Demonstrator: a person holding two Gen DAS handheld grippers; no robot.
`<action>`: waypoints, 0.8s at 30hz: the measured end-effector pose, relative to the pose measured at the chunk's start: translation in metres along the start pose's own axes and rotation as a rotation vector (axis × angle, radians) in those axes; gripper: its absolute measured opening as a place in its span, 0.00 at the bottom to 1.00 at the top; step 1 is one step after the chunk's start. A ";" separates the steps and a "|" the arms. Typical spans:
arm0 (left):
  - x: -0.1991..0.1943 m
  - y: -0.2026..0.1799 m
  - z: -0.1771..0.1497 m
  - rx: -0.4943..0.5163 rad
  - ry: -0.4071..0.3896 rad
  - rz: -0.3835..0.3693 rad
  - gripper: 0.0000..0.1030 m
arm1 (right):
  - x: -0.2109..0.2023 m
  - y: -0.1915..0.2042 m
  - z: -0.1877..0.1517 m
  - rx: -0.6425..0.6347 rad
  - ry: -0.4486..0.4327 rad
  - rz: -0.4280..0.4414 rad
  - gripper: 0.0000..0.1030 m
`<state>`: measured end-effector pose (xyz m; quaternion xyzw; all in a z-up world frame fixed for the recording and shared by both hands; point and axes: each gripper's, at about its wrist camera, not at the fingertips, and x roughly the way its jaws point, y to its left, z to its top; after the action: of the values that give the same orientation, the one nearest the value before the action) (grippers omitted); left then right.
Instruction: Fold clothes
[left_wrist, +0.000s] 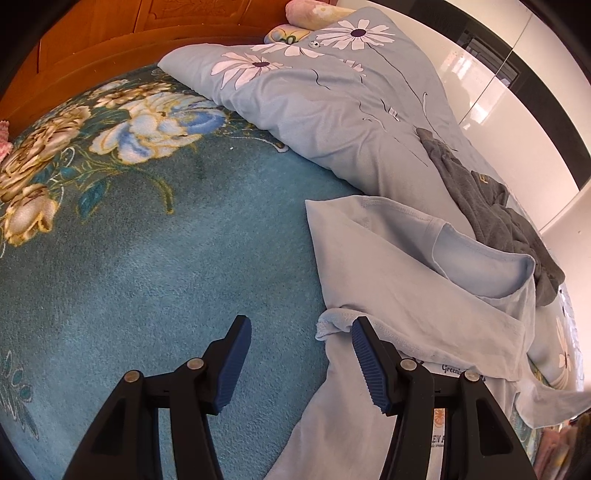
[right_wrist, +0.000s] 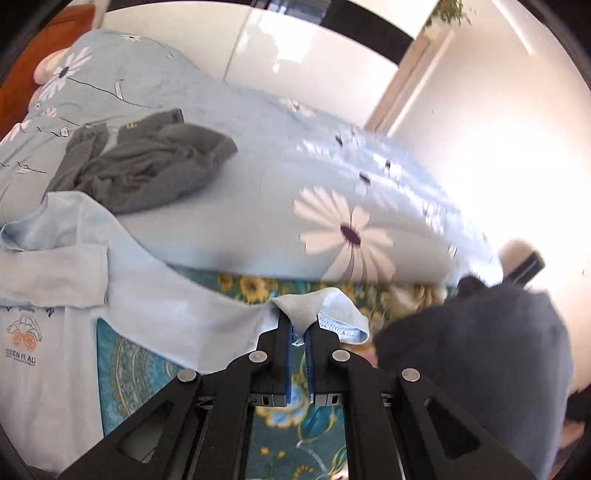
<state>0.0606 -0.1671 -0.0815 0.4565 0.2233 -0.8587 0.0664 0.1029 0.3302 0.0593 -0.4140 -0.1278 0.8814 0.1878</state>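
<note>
1. Left gripper (left_wrist: 301, 363): its 2 blue-padded fingers (left_wrist: 231, 365) spread wide apart, holding nothing
2. Right gripper (right_wrist: 298, 334): fingers (right_wrist: 283, 354) closed together, pinching a fold of pale cloth

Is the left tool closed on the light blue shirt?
No: the left tool is open, and the light blue shirt only touches one finger.

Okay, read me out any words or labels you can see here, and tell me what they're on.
"Greeni", cut off by the gripper: light blue T-shirt print.
"GREEN", then partly legible "ALL": same T-shirt print, right wrist view, under an orange-wheeled car drawing.
Small line beneath: too blurred.
Yellow mark on grey garment: unreadable.
</note>
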 end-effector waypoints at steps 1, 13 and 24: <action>-0.001 0.000 0.000 -0.002 -0.003 -0.004 0.59 | -0.009 0.004 0.012 -0.018 -0.044 0.006 0.06; -0.003 0.021 0.008 -0.114 -0.026 -0.033 0.59 | -0.091 0.230 0.068 -0.526 -0.492 0.397 0.06; 0.005 0.058 0.013 -0.301 -0.029 -0.068 0.59 | -0.026 0.414 0.032 -0.692 -0.183 0.701 0.06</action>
<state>0.0666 -0.2239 -0.0986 0.4209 0.3640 -0.8238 0.1081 0.0002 -0.0548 -0.0605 -0.3912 -0.2818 0.8301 -0.2800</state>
